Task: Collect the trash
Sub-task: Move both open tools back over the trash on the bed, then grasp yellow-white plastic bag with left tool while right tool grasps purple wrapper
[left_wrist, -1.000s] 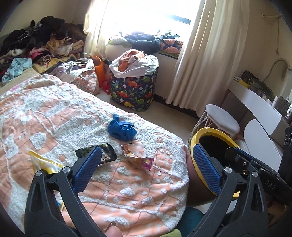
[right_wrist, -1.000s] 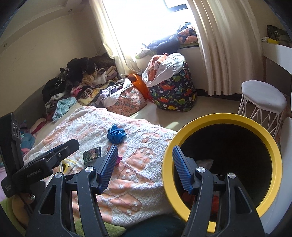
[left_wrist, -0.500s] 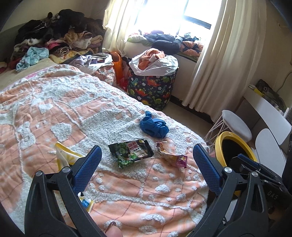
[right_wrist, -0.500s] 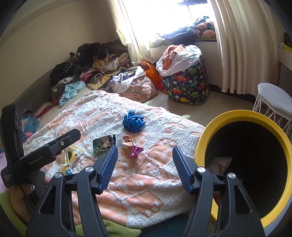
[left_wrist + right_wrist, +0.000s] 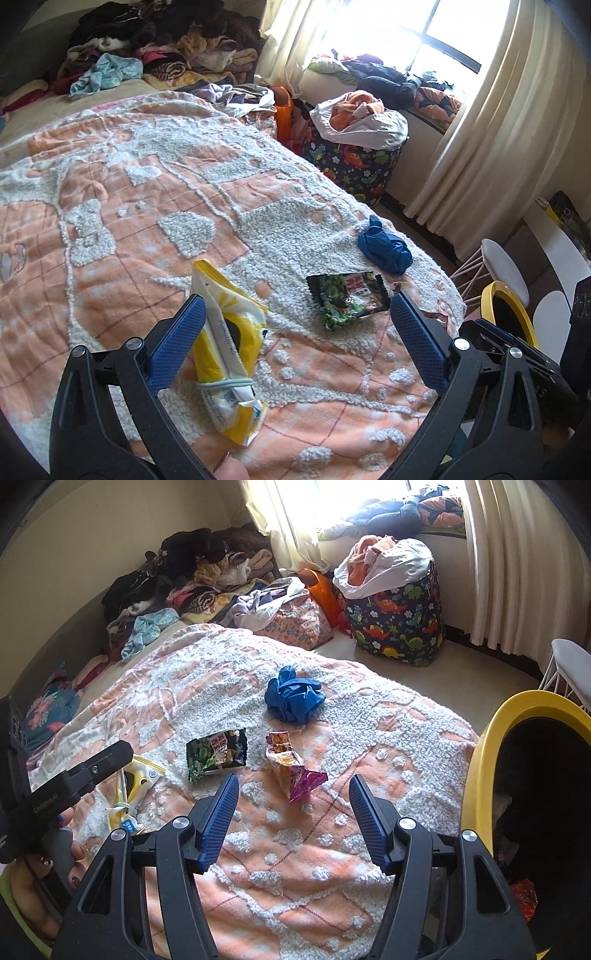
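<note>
Several pieces of trash lie on the orange and white bedspread [image 5: 122,206]. A yellow and white packet [image 5: 229,354] sits just inside my left gripper [image 5: 295,332], close to its left pad; the jaws stand wide and empty. A dark green snack wrapper [image 5: 347,299] [image 5: 216,755] lies further out, and a crumpled blue glove [image 5: 384,247] [image 5: 293,696] beyond it. My right gripper [image 5: 293,805] is open above the bed, with a pink and orange wrapper [image 5: 291,771] just ahead of its tips. The yellow-rimmed bin [image 5: 491,760] [image 5: 508,310] stands at the bed's right side.
A dinosaur-print hamper [image 5: 397,624] full of laundry stands by the window. Heaps of clothes [image 5: 155,48] cover the far end of the bed. A white stool [image 5: 506,266] and white desk [image 5: 557,247] are at the right. A person's hand [image 5: 33,897] holds the left gripper.
Both grippers have swung left from the bin over the bed and dropped lower. The yellow packet now lies between the left jaws, and the pink wrapper sits before the right gripper.
</note>
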The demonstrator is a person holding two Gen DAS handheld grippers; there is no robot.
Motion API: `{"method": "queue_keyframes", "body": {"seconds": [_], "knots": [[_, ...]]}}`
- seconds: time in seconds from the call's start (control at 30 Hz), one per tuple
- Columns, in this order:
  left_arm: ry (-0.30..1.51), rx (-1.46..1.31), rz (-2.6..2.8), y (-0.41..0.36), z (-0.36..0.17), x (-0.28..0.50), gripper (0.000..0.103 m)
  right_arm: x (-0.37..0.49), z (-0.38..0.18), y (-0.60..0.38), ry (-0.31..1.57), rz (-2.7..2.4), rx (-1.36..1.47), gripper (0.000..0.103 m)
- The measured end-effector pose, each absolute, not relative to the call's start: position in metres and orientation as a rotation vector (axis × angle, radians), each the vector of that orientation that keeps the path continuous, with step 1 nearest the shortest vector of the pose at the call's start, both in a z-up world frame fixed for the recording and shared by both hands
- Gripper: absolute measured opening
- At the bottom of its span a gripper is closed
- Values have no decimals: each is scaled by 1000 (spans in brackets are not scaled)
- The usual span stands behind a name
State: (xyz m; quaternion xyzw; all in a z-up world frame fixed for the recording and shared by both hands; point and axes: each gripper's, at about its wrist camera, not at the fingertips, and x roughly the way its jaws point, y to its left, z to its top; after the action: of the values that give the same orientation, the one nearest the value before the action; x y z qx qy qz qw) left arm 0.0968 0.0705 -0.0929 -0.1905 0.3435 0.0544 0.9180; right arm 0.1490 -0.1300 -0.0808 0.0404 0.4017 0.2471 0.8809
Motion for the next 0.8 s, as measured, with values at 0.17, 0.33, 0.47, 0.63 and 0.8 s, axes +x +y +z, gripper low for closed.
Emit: {"method": "queue_keyframes", "body": {"seconds": [0.17, 0.33, 0.47, 0.63, 0.8], "knots": [[736, -454, 133, 87, -107, 96, 92, 163, -95, -124, 886, 507, 98, 60], [769, -494, 140, 94, -120, 95, 92, 173, -106, -120, 927, 513, 121, 51], [778, -514, 142, 98, -125, 93, 92, 175, -110, -118, 933, 540, 150, 24], [787, -503, 157, 97, -126, 92, 87, 162, -105, -115, 896, 554, 113, 17], [803, -475, 192, 94, -127, 92, 60, 145, -104, -120, 875, 548, 100, 17]]}}
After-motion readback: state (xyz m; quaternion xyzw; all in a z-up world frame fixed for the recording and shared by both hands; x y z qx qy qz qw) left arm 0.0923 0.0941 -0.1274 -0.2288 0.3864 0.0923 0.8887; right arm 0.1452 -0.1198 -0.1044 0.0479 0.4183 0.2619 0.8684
